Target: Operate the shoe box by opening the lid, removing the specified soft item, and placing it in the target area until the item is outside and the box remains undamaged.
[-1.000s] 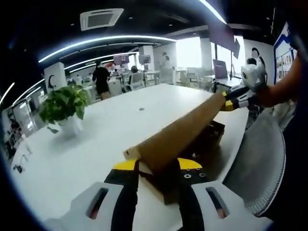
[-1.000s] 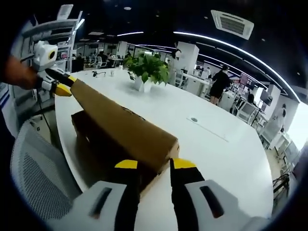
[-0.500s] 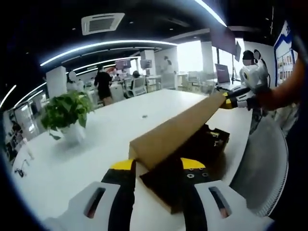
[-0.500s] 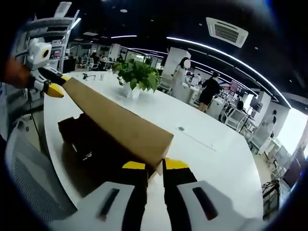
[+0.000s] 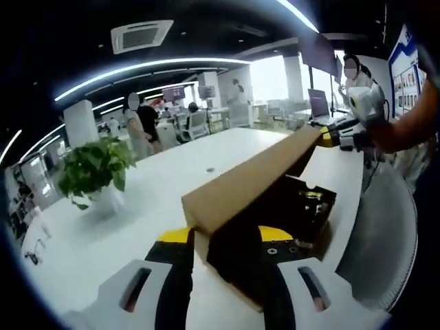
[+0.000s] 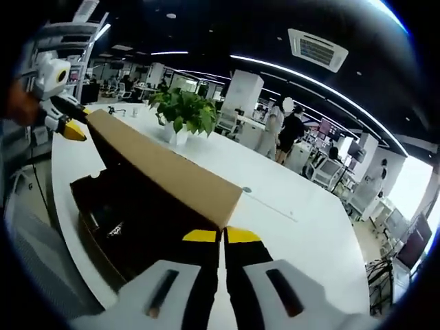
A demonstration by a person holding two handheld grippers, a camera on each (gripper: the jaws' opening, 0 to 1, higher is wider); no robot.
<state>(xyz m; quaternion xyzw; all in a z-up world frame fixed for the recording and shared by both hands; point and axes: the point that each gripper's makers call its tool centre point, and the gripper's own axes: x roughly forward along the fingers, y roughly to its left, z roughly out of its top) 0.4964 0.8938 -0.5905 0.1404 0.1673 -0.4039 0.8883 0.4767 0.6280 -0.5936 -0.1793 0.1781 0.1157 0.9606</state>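
The white worktop (image 5: 227, 148) carries the shoe box (image 6: 103, 230), whose long axis runs from one tool to the other. The brown lid (image 5: 240, 182) is tilted up over it, one end at each tool. The right tool (image 6: 221, 237) is clenched on the lid's corner. The left tool (image 5: 223, 236) has the other corner between its jaws; whether it grips, I cannot tell. The dark inside sits lower centre, equally near both; the soft item is not clear.

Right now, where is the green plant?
In the left gripper view the potted plant stands on the white table, left of the lifted shoe box lid.
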